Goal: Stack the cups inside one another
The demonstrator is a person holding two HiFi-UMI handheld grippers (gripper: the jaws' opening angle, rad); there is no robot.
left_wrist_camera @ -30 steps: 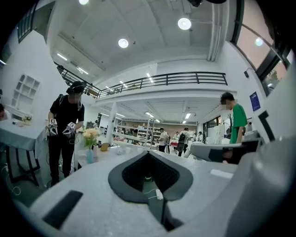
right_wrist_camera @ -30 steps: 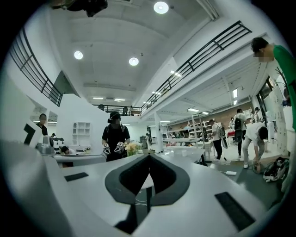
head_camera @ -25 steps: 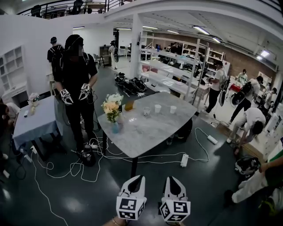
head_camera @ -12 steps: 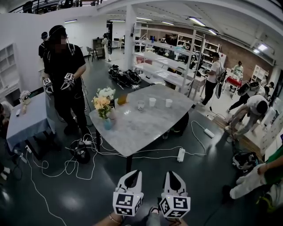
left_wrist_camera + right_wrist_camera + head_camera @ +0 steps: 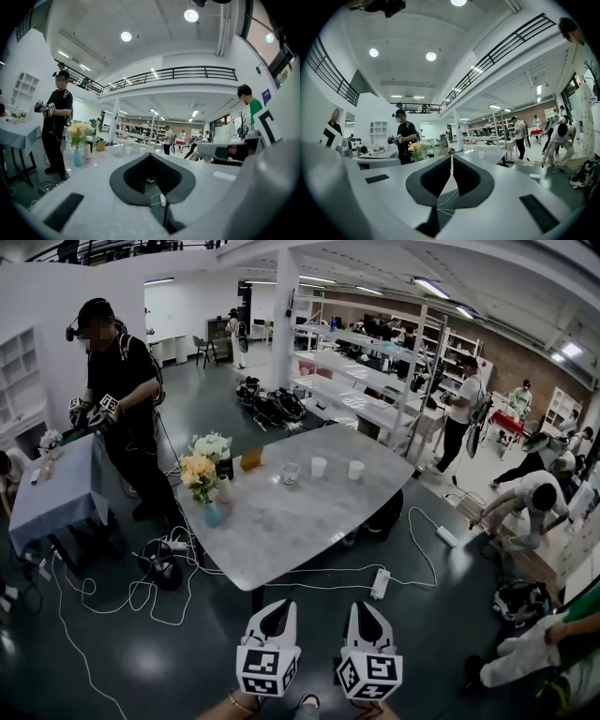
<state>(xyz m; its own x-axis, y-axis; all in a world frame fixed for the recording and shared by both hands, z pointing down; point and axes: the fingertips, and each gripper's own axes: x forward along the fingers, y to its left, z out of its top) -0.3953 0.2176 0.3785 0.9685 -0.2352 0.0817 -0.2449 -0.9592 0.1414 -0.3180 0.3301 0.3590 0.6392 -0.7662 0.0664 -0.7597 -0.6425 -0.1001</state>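
Grey table (image 5: 281,531): three cups (image 5: 319,467), blue flower vase (image 5: 214,515), amber container (image 5: 250,458).

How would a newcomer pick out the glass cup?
Start at the pale marble table mid-room. Near its far edge, the glass cup stands between an amber object and two white cups. It alone is see-through.

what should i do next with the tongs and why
Probably step up to the marble table first: both the left tongs and right tongs are shut, empty and short of its near edge, while the cups stand toward its far side.
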